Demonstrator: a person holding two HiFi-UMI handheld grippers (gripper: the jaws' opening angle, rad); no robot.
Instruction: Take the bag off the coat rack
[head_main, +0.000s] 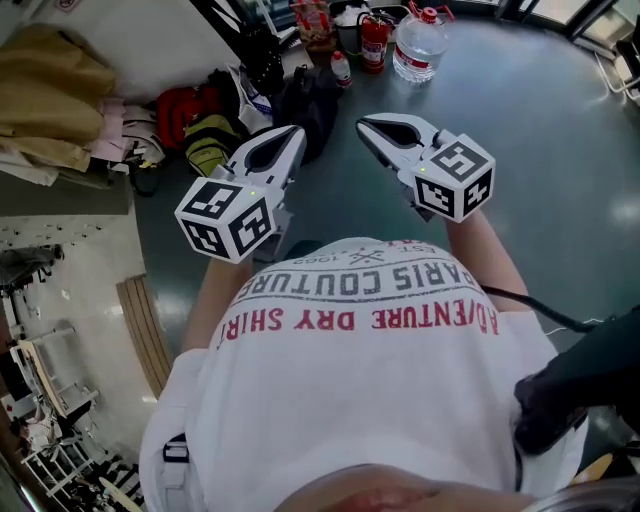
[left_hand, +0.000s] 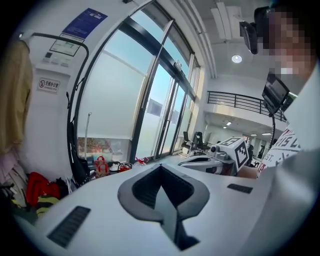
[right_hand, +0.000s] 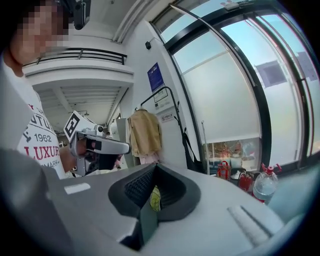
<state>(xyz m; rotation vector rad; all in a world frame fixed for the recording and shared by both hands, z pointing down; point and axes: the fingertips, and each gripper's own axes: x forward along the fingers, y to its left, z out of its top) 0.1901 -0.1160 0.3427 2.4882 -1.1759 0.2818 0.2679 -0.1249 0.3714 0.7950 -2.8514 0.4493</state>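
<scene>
A black bag hangs low by its strap from the black coat rack at the top of the head view. The left gripper view shows it as a dark shape under the rack's curved bar. In the right gripper view its strap hangs beside the rack. My left gripper and right gripper are held up side by side in front of my chest, short of the bag. Both are shut with nothing in them, and their tips point toward the rack.
A beige coat hangs at the left of the rack. Red and yellow-green bags lie on the floor by its foot. A fire extinguisher and a large water bottle stand by the glass wall. A wooden strip lies at the left.
</scene>
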